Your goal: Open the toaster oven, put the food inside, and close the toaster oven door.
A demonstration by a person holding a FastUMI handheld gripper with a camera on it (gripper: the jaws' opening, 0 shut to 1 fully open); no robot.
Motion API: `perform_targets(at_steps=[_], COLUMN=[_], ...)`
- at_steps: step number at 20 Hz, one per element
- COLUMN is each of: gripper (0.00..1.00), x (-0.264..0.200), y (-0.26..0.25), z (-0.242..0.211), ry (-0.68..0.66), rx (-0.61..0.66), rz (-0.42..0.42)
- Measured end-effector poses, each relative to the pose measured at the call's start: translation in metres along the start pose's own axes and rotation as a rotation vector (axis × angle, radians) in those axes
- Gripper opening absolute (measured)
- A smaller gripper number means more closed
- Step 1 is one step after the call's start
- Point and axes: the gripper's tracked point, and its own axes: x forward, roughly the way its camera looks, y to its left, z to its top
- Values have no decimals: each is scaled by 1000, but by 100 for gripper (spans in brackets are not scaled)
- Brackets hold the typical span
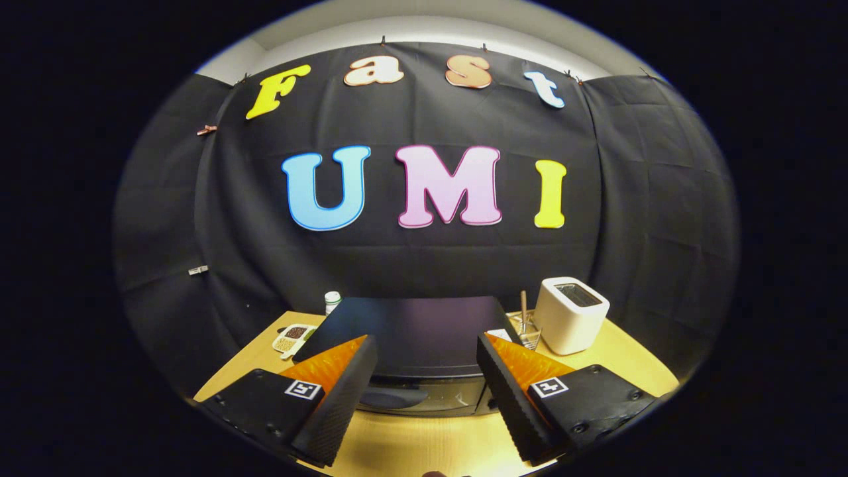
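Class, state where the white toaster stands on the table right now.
The white toaster stands on the table beyond the open gripper, to the right of the toaster oven, beside a small wire basket.

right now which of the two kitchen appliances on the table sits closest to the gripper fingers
The black flat-topped toaster oven, just ahead of the open gripper. The white boxy toaster stands farther back beside it, beyond one finger.
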Motion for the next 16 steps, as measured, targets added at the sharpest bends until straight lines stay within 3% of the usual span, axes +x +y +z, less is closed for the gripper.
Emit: perform_targets(at_steps=[4, 16], gripper=[99, 98], x=[22, 50], y=[16, 32], z=[-42, -84], ry=[103, 197], rx=[-16, -40], rz=[6, -37])
